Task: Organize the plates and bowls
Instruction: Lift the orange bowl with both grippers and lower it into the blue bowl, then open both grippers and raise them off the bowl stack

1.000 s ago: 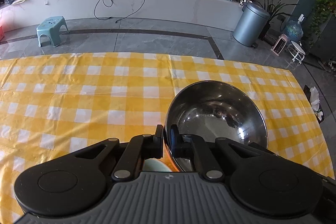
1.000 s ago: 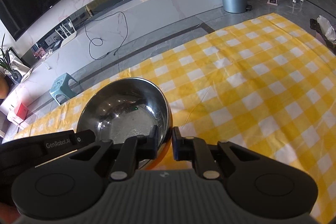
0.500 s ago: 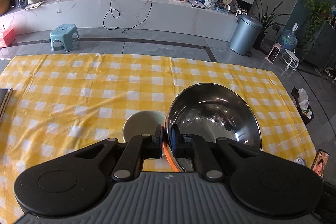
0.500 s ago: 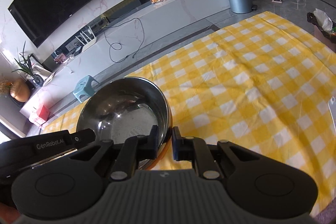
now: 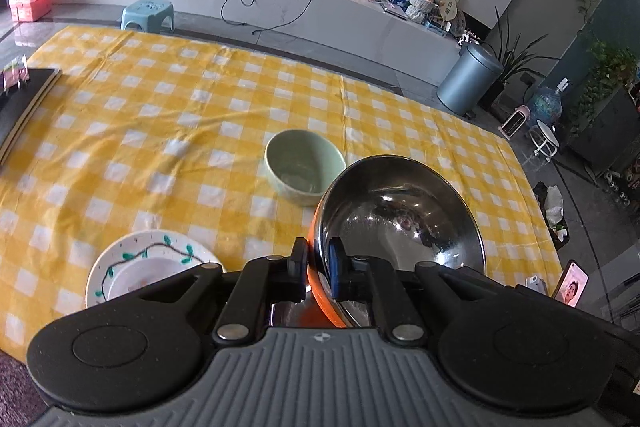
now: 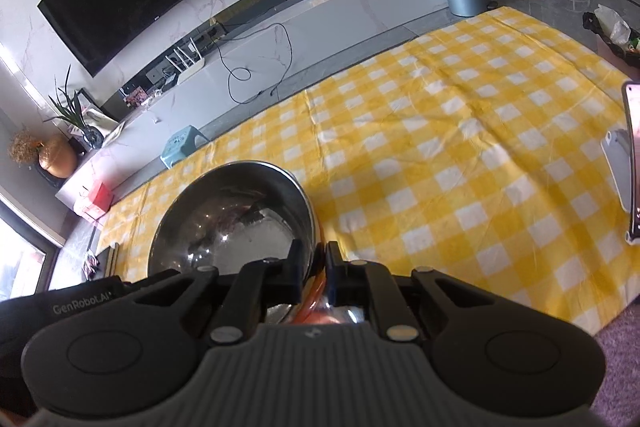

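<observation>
A large steel bowl (image 5: pixel 400 219) with an orange outer wall hangs above the table, carried by both grippers. My left gripper (image 5: pixel 318 261) is shut on its left rim. My right gripper (image 6: pixel 314 267) is shut on the right rim of the same steel bowl (image 6: pixel 232 219). On the yellow checked tablecloth (image 5: pixel 160 131) beyond it stands a pale green bowl (image 5: pixel 304 167). A white plate (image 5: pixel 148 267) with a green leaf pattern lies at the near left, partly hidden by my left gripper.
A dark board or tray (image 5: pixel 24 103) lies at the table's left edge. A phone on a stand (image 6: pixel 630 163) sits at the right edge. Beyond the table are a low TV bench, a blue stool (image 5: pixel 148 13) and a grey bin (image 5: pixel 468 83).
Both grippers have carried the steel bowl back toward the near edge and higher. The green bowl and the white plate have come into the left wrist view.
</observation>
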A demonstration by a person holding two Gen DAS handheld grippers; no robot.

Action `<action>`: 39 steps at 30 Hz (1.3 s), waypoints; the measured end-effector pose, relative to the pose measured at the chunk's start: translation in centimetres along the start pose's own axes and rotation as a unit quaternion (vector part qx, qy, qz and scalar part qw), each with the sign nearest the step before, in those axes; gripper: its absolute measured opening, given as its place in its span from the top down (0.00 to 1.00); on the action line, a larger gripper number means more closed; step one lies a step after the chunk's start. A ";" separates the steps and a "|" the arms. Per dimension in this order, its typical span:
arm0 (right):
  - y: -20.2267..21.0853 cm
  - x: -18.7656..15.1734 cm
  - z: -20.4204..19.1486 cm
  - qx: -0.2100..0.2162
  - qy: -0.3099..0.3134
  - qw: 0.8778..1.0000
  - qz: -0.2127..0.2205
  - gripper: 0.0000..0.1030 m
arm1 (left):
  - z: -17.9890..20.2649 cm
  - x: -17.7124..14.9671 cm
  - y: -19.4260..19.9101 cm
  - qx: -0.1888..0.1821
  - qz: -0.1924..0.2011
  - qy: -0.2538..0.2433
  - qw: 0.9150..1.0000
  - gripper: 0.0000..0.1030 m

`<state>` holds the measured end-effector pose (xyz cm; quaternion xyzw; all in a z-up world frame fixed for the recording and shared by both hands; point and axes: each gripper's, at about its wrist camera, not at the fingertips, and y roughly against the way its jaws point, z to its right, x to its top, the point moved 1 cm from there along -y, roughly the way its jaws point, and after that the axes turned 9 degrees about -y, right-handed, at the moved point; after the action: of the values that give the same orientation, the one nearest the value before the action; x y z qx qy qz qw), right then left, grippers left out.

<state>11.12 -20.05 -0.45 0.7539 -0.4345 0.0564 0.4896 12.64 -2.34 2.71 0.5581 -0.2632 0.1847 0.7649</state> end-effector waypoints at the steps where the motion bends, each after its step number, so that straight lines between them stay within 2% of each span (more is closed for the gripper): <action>1: 0.1 -0.4 0.2 -0.004 0.003 1.000 -0.002 0.92 | -0.1 -0.4 -0.2 -0.002 -0.006 0.004 1.000 0.89; 14: -1.0 -2.9 1.8 -0.045 0.013 0.998 -0.029 0.94 | -1.1 -4.6 -1.6 -0.007 -0.054 0.029 0.998 0.88; 39: -3.2 -3.2 2.1 -0.062 0.007 0.997 -0.049 0.95 | -1.1 -4.6 -3.4 0.009 -0.081 0.010 0.997 0.87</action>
<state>10.71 -19.34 -5.41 0.7421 -0.3958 0.0105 0.5409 11.21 -2.32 -2.92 0.5829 -0.2077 0.1305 0.7747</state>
